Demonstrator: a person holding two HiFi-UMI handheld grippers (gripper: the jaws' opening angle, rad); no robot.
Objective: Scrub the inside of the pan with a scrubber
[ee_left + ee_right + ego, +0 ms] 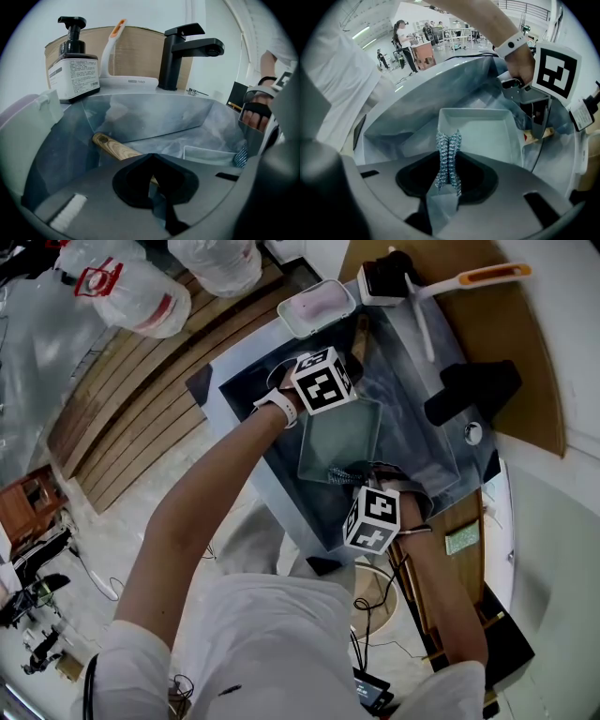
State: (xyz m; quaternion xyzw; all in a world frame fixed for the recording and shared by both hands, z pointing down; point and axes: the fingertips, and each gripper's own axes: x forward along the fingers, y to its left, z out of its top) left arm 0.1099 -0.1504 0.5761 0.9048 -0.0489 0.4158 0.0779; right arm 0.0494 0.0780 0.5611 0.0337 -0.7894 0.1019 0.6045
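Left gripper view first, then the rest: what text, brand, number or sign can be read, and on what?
No text is readable.
Soap bottle label: lines of print, too small to read.
White brush: one short dark word on its base, blurred.
Plastic bag: red mark, illegible.
Marker cube: square pattern, no words.
Pan, scrubber: no print seen.
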